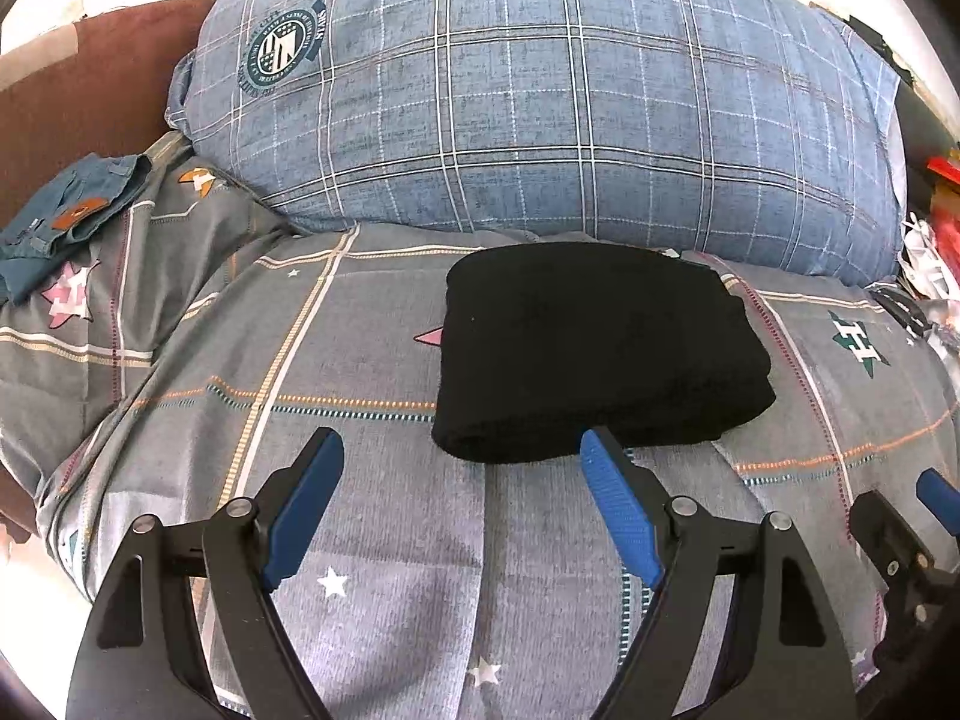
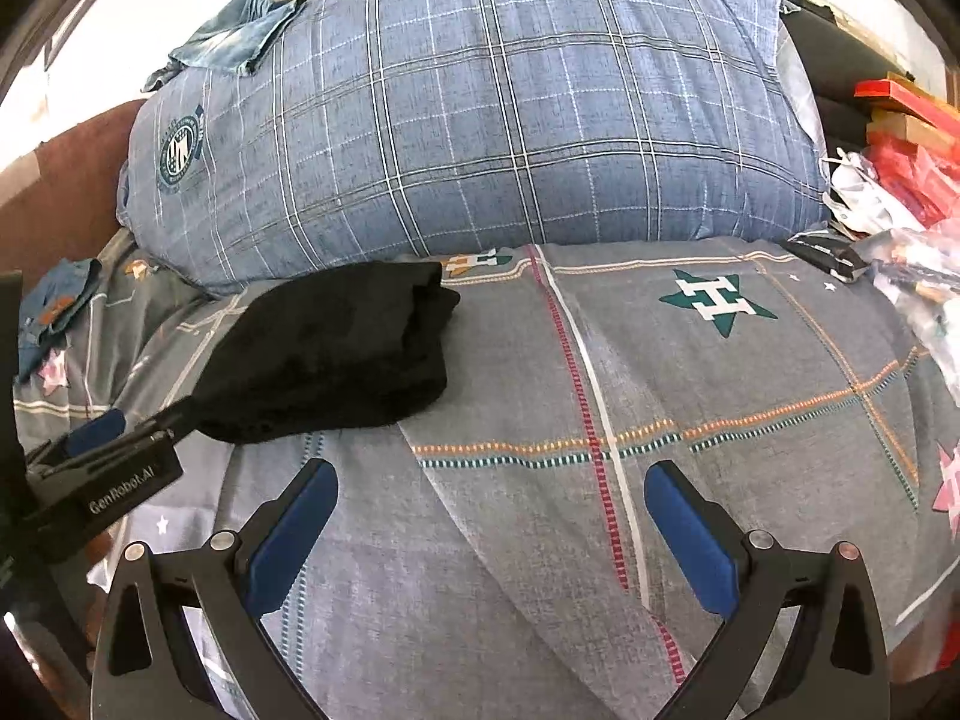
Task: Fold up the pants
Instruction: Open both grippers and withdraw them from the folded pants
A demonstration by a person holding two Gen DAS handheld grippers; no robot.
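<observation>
Pants (image 1: 600, 348) lie folded on bed (image 1: 372, 540); left gripper (image 1: 462, 468) and right gripper (image 2: 492, 498) both spread, empty. Fold judged finished; only withdrawal needed.

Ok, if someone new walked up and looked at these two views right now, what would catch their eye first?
Probably the black pants, folded into a compact bundle on the grey patterned bedspread, dark against everything around them. Behind them a big blue plaid pillow fills the back of both views. In front, the left gripper and the right gripper hang open with nothing between their blue pads.
</observation>
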